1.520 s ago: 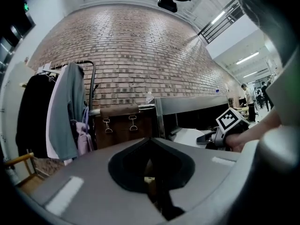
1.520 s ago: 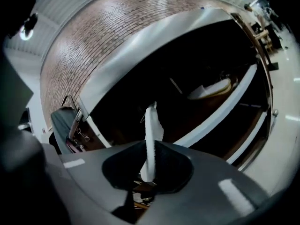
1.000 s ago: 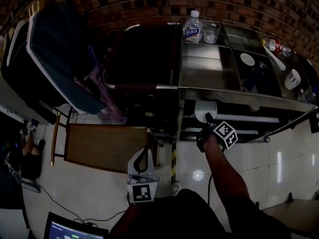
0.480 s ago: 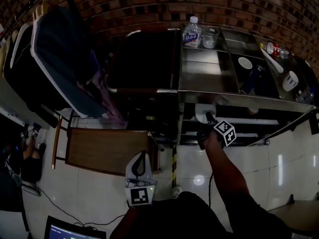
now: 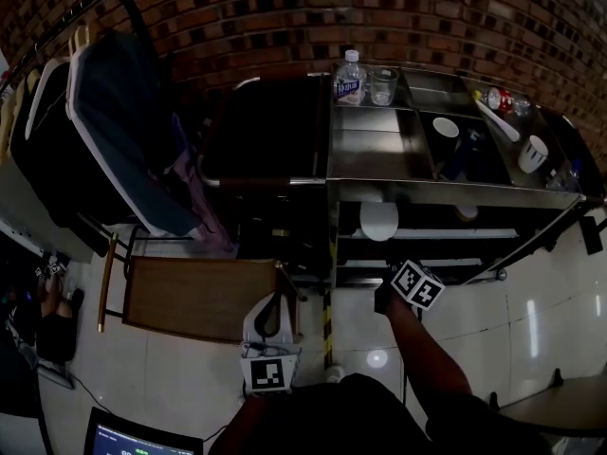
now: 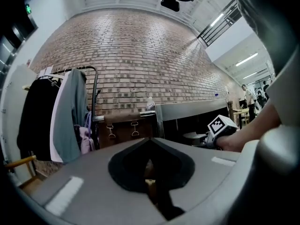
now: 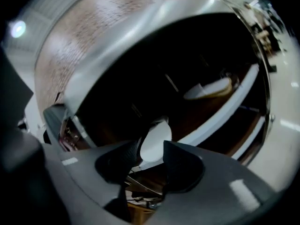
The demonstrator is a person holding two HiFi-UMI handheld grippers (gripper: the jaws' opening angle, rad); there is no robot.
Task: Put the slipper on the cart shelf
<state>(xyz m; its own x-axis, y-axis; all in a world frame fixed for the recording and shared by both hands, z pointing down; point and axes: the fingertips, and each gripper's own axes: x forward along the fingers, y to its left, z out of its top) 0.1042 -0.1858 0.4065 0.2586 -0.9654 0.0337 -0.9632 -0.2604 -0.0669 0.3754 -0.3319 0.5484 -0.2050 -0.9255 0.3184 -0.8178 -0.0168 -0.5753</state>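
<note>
The white slipper lies on the dark shelf of the cart, its far end hidden under the cart's top. Before the cart, the right tool has just been spreading its jaws, with nothing between them. The left tool, farther back, is pressed together.

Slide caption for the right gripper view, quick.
Right tongs, jaws just opened and empty, facing white slipper on cart shelf.

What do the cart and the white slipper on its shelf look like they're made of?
The cart looks like bare metal, probably stainless steel, with a smooth semi-shiny finish: its top and rails are grey and catch pale reflections. The slipper is white and matt with no glare, which suggests soft fabric or foam. It is too small in view to be sure.
</note>
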